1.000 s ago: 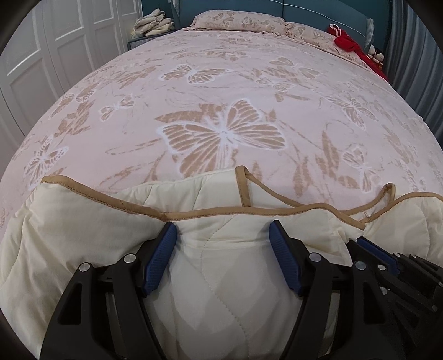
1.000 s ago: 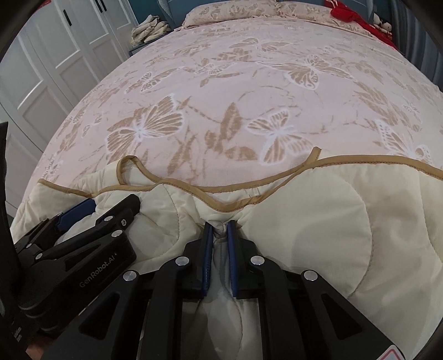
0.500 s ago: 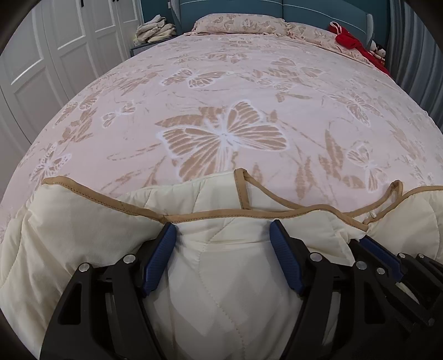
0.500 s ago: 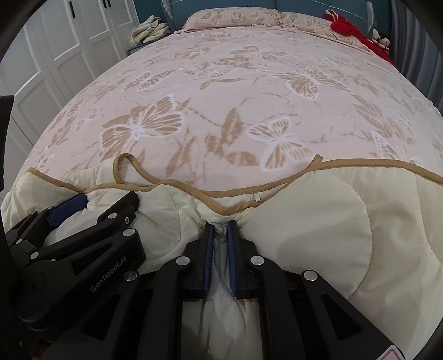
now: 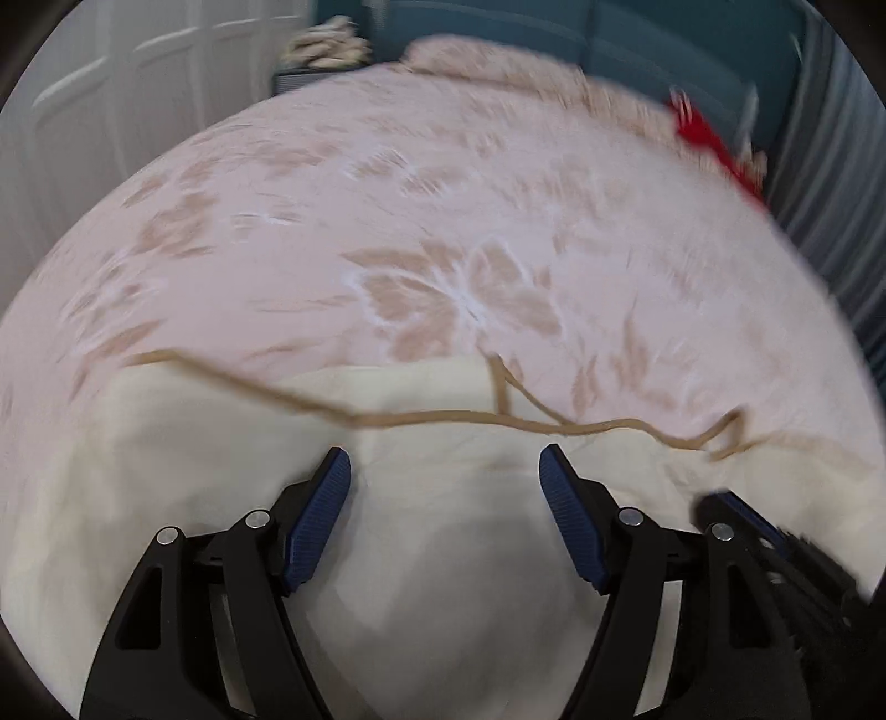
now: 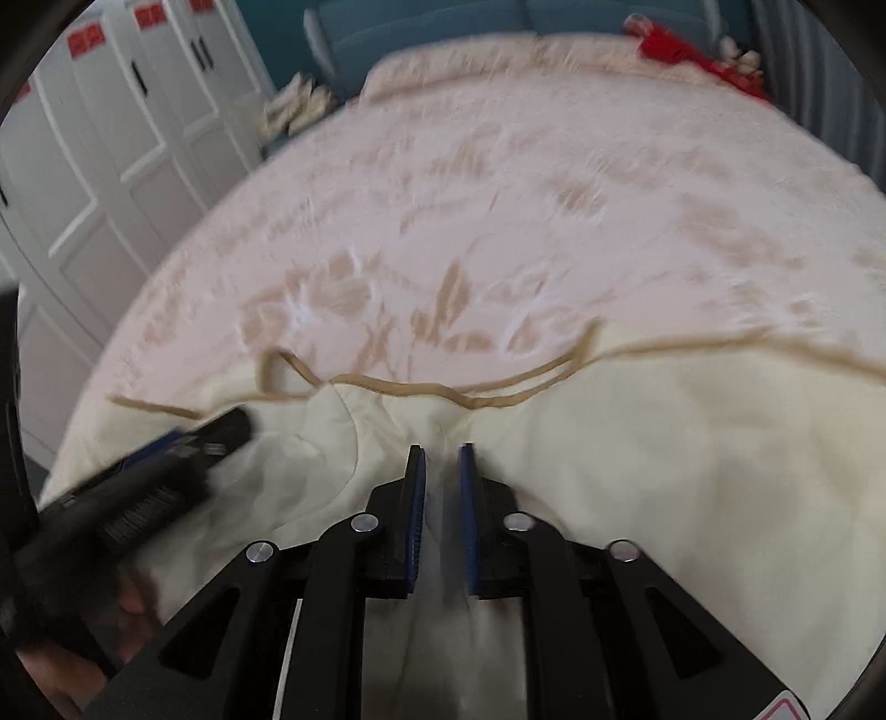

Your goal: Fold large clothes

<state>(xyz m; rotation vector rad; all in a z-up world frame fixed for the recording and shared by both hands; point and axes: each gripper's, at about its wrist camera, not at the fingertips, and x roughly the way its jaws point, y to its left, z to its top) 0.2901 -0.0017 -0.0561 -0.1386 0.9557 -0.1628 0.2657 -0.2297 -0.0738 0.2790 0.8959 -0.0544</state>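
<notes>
Closest to my left wrist camera, the left gripper has its blue-padded fingers spread wide, with the cream quilted garment bulging up between them; I can't tell whether the pads press it. On my right wrist view, the right gripper has its fingers drawn nearly together, pinching a narrow ridge of the same cream garment between the pads. I see the left gripper blurred at that view's left edge, lying on the fabric, and the right one blurred at the lower right of the left view.

Just beyond the fingertips runs the garment's tan trim, wavy and looped, marking its far edge where it lies on the bed. The bedspread is pink with tan butterflies. Farther off I see pillows at the teal headboard, a red item at the far right corner, a pale pile on a bedside stand, and white wardrobe doors to the left.
</notes>
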